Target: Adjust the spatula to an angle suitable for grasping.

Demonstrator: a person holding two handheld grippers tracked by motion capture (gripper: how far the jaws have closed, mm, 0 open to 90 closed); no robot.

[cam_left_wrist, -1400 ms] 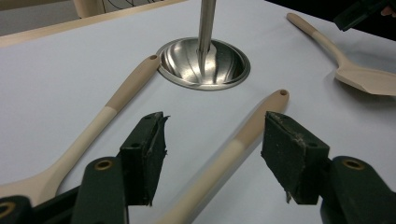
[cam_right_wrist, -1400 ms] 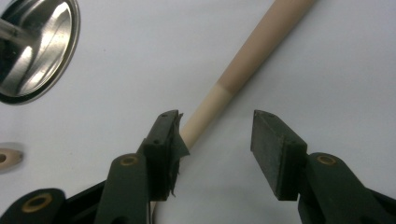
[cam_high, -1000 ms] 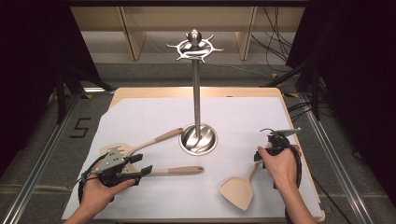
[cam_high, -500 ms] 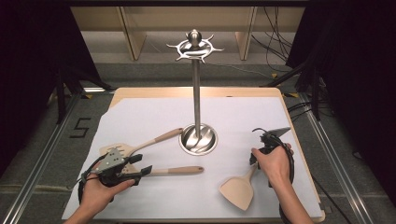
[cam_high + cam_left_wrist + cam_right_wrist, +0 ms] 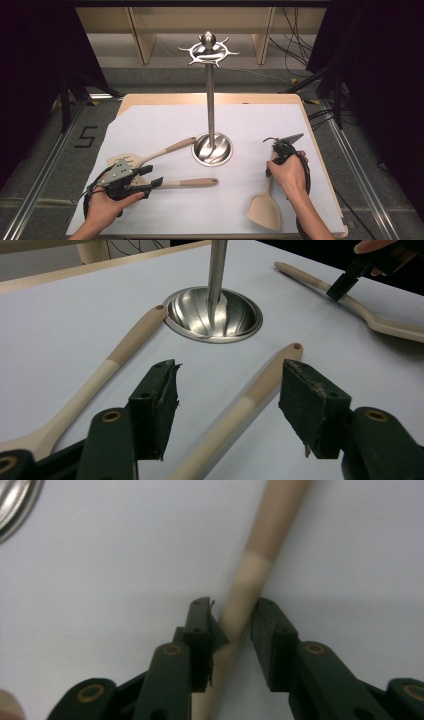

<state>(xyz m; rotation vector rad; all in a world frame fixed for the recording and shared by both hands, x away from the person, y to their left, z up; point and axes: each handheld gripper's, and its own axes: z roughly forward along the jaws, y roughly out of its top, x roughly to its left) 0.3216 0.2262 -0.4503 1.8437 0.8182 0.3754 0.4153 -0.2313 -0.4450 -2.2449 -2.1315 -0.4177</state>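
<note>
From the high view, my right tool [image 5: 278, 148] has come in over the handle of the wooden spatula [image 5: 265, 209] near the right side of the counter [image 5: 150, 125], and its jaws have just been closing with that handle between them; a second back the same tool stood wide beside it. That tells me the pick-up is nearly made, and the lift to the hook stand [image 5: 210, 95] comes next. My left tool [image 5: 150, 181] rests over the plain spoon [image 5: 192, 183], with the slotted spoon [image 5: 150, 155] just behind. In the left tool's view its jaws stand apart, released, the spoon handle [image 5: 260, 385] lying between them untouched. In the right tool's view the pads clench the spatula handle [image 5: 240, 605]. The spatula blade lies close to the counter's near edge, and the space between it and the stand's base is bare.
</note>
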